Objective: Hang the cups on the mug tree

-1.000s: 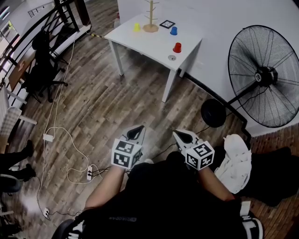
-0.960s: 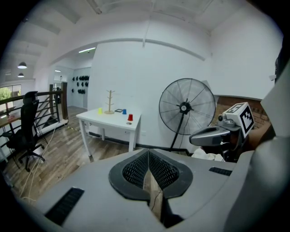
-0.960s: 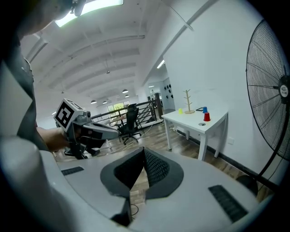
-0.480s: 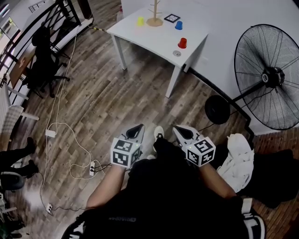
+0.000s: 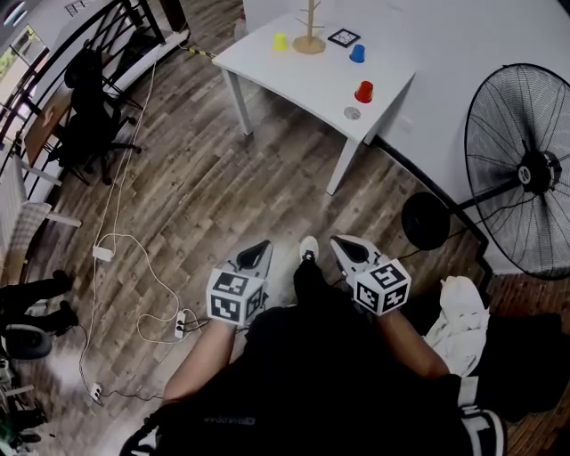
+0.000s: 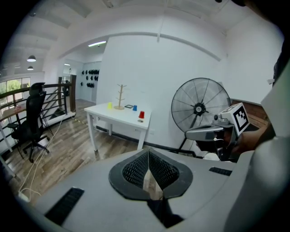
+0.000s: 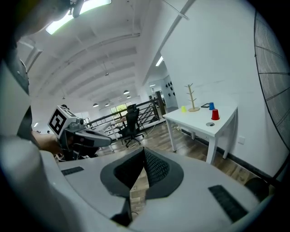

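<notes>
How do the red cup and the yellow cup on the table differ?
The yellow cup stands beside the mug tree; the red cup stands farther off, near the edge of the table. A grey disc lies by the red cup, none by the yellow cup. Both sit on the table, unhung.

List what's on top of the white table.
Mug tree, yellow cup, blue cup, red cup, marker card, small grey disc. Whatever the cups cover is hidden.

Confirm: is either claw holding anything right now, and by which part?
Nothing held. Left claw and right claw are shut, empty; the red cup, blue cup and yellow cup stand on the white table.
</notes>
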{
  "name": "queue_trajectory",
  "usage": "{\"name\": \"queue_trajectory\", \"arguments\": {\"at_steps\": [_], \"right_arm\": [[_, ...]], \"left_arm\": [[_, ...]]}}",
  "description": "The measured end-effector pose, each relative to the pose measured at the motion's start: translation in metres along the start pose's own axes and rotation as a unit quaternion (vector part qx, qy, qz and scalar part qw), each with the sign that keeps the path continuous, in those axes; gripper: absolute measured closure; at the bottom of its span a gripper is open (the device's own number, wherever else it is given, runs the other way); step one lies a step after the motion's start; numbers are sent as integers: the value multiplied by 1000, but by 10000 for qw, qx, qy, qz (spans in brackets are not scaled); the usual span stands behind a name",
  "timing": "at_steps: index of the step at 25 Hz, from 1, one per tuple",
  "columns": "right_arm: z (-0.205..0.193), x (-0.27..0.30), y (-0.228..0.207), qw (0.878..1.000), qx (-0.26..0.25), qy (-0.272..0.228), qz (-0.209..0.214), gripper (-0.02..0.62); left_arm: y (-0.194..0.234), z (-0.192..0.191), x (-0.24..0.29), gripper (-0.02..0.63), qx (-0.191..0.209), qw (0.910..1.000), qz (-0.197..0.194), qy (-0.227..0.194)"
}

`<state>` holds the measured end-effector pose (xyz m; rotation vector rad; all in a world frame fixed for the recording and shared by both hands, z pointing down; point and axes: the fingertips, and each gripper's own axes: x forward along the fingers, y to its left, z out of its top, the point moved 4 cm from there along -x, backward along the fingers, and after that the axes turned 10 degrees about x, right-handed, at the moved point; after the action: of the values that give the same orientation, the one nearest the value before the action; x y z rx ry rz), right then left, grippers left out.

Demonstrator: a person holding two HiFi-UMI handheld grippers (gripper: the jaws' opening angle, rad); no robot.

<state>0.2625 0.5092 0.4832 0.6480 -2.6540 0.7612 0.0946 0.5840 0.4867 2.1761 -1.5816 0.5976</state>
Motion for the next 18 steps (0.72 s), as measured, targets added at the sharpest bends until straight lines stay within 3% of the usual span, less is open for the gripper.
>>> {"name": "queue_trajectory", "arguments": {"at_steps": [14,18], "right_arm": [[125,79,-115,9995,16,-300,-26,589],[159,100,-146,9989,24,-473,21,589]], "left_arm": [[82,126,109,589,376,9989,227,-133],[101,147,140,589,250,9995,190,17]]}}
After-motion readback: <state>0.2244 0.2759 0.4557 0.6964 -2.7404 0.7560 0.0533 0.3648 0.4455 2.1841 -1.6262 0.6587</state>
